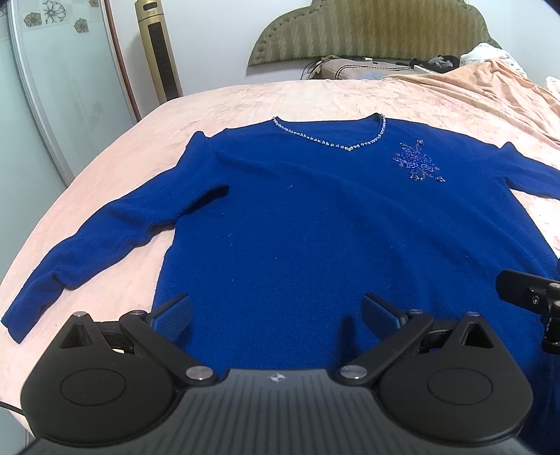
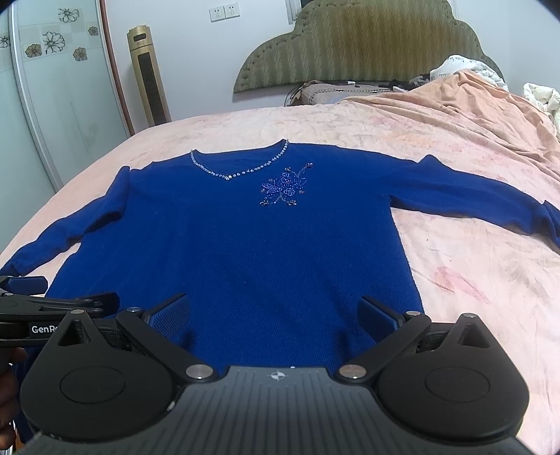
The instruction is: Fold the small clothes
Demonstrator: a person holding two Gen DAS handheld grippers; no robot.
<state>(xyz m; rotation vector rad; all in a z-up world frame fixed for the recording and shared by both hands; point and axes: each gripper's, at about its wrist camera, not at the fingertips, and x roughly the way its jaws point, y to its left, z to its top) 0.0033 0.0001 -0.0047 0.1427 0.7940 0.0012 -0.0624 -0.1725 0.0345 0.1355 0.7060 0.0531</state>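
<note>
The blue sweater (image 1: 315,227) lies flat and face up on the pink bedspread (image 1: 315,98), spread out full width, neckline toward the headboard (image 1: 367,31) and hem toward both cameras. A beaded trim (image 1: 325,141) runs along the V-neck. A beaded flower motif (image 2: 283,187) sits on the chest just beside the point of the V. One sleeve (image 1: 87,252) extends outward and down from the shoulder at the frame-left side of the sweater; the other sleeve (image 2: 490,203) runs out at the frame-right side, its cuff reaching the picture edge.

The left gripper (image 1: 276,315) hangs over the hem area of the sweater. Its jaws stand wide apart with nothing between them; the blue pads (image 1: 173,316) appear to be clear of the fabric, though contact cannot be confirmed from this angle. The right gripper (image 2: 274,315) hangs over the hem beside it, jaws likewise spread wide and empty.

Beyond the sweater, a rumpled peach blanket (image 2: 472,105) covers the frame-right part of the bed near the headboard. A gold tower unit (image 2: 147,77) stands by the wall, left of the headboard, next to a glass wardrobe door (image 2: 52,105) with flower decals.
</note>
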